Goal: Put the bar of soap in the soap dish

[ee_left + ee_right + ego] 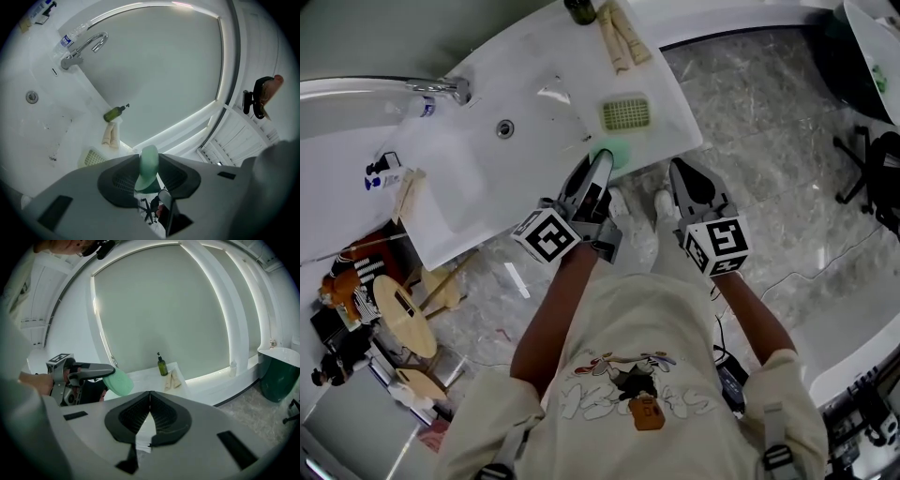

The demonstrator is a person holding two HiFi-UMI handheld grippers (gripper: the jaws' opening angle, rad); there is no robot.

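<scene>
The soap dish (625, 113) was a pale green tray with rounded corners and thin slats. All of its slats showed. It lay flat on the smooth white table (534, 56). The sink (450, 178) was a white bowl with a round metal drain (505, 128).

The left claw (602, 161) pinched the bar of soap (617, 152), a smooth green oval. The soap was at the front edge of the table, near the dish but not touching it. In the left gripper view the dark ribbed pads hid the soap's lower part.

The right claw (680, 173) was pressed together with nothing in it.

The picture's top edge cut off a dark green bottle (579, 9).
</scene>
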